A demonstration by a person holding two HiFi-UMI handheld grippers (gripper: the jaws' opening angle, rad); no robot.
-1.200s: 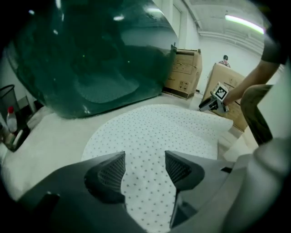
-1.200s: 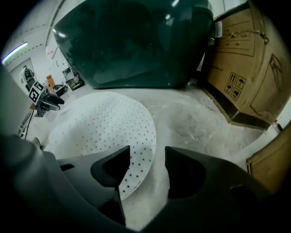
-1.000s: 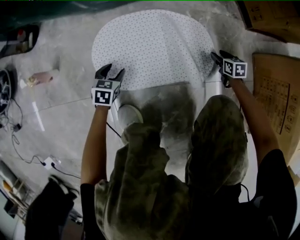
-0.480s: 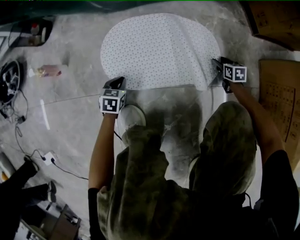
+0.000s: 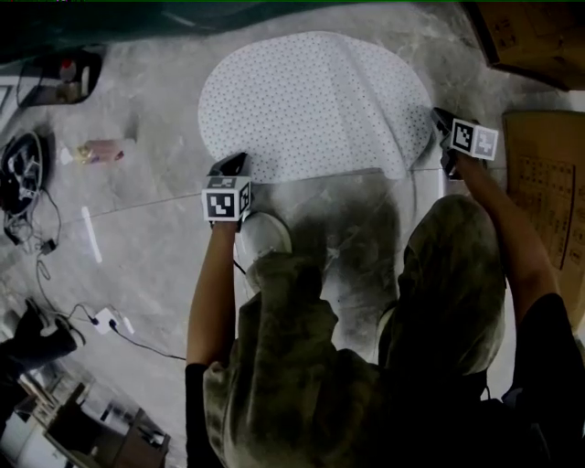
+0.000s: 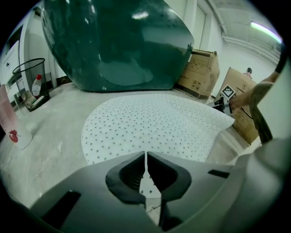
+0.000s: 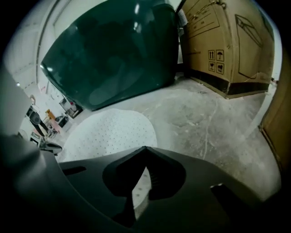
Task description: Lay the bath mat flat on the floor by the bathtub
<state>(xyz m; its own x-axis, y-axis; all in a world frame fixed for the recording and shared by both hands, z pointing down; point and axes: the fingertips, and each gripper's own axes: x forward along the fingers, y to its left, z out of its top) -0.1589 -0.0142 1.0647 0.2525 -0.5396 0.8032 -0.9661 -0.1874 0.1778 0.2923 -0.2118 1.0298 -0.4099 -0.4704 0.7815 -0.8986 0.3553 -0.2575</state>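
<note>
Both grippers are clamped on the bath mat [image 5: 311, 101] right now. In the left gripper view the fingers [image 6: 129, 175] are pinched nearly together with a thin sliver of the mat's near edge between them, little star dots and all. The left gripper [image 5: 233, 162] sits at the mat's lower left corner in the head view, marker cube facing up.

The right gripper [image 5: 442, 119] is over at the mat's right edge. Its fingers [image 7: 159, 175] have just been closing, and its own view shows a strip of white dotted mat caught between them, so it's holding too.

The mat is in the upper middle of the head view, spread across the grey concrete floor [image 5: 137, 210], with its far rounded edge up near the dark green bathtub [image 5: 137, 14] along the top of the frame. Most of it looks flat. There's a crease running down the right part, and in the left gripper view that right end looks lifted a bit toward the right gripper.

A pink bottle [image 5: 99, 149] lies on the floor at the left, well apart from the mat, with cables [image 5: 27, 183] further left. Cardboard boxes [image 5: 539, 37] are at the upper right. My guy's shoe [image 5: 263, 233] is just below the left gripper.
</note>
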